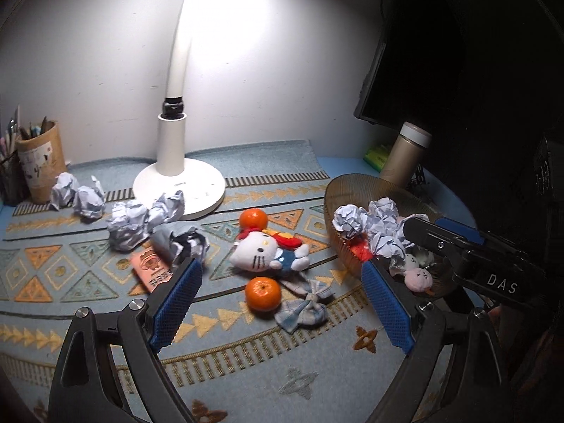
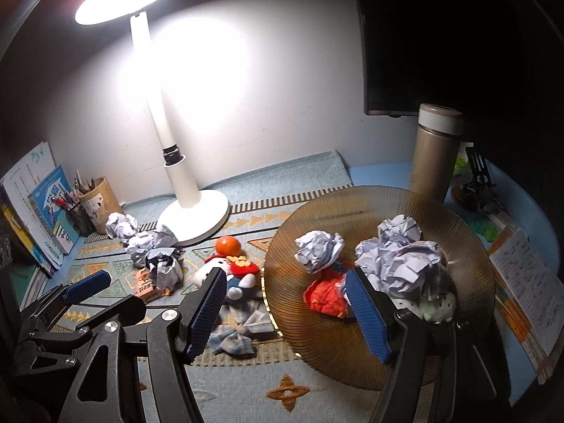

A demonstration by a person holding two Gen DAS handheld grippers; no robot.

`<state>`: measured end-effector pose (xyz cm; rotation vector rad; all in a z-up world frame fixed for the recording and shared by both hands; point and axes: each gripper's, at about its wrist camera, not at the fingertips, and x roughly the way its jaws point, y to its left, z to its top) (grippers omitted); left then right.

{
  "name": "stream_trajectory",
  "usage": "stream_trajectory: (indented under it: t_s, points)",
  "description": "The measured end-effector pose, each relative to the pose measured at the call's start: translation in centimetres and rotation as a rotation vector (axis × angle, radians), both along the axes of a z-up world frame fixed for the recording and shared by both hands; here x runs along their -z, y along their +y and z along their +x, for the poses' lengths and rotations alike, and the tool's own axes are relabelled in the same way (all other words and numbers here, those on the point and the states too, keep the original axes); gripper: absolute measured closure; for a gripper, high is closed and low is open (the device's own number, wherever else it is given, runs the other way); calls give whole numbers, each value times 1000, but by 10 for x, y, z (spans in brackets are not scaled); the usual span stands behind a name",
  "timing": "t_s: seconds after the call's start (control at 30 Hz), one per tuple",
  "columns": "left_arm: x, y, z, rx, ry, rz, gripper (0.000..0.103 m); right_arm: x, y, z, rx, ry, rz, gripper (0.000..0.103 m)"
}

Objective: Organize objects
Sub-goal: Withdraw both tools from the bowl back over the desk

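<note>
Both tools, left (image 1: 282, 303) and right (image 2: 287, 313), apart, empty. Near orange (image 1: 263, 294): firm, smooth, rolls; grip across middle, approx. gently.

Paper balls (image 2: 405, 257) in bowl (image 2: 469, 282)

Ribbed amber glass bowl (image 2: 352, 218); crumpled matt paper balls (image 2: 319, 250); woven cloth mat (image 1: 246, 359); glossy white plastic lamp base (image 1: 197, 187).
</note>
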<state>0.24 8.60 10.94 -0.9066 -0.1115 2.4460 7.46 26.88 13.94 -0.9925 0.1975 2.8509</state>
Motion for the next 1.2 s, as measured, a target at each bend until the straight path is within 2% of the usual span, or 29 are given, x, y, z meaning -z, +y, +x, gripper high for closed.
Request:
stream_trajectory:
  t_s: [0.13, 0.27, 0.5, 0.63, 0.77, 0.9, 1.0, 1.2]
  points:
    - [9, -50, 8, -128, 3, -9, 11, 10, -46, -7, -86, -9, 39, 35]
    - [30, -92, 9, -241, -24, -31, 11, 32, -89, -17, -160, -26, 64, 34]
    - [73, -122, 10, -363, -58, -89, 11, 85, -131, -29, -236, -52, 105, 35]
    - [79, -129, 9, -388, -64, -71, 11, 104, -125, -31, -226, -52, 102, 35]
    - [80, -130, 9, -383, -68, -62, 11, 112, -115, -35, -208, -77, 48, 35]
    - [81, -127, 8, -376, -71, -71, 11, 112, -122, -33, -211, -66, 82, 31]
    - [81, -127, 8, -375, -76, -67, 11, 114, -131, -31, -220, -63, 134, 22]
    - [83, -130, 6, -384, -96, -64, 11, 114, -130, -33, -221, -71, 125, 20]
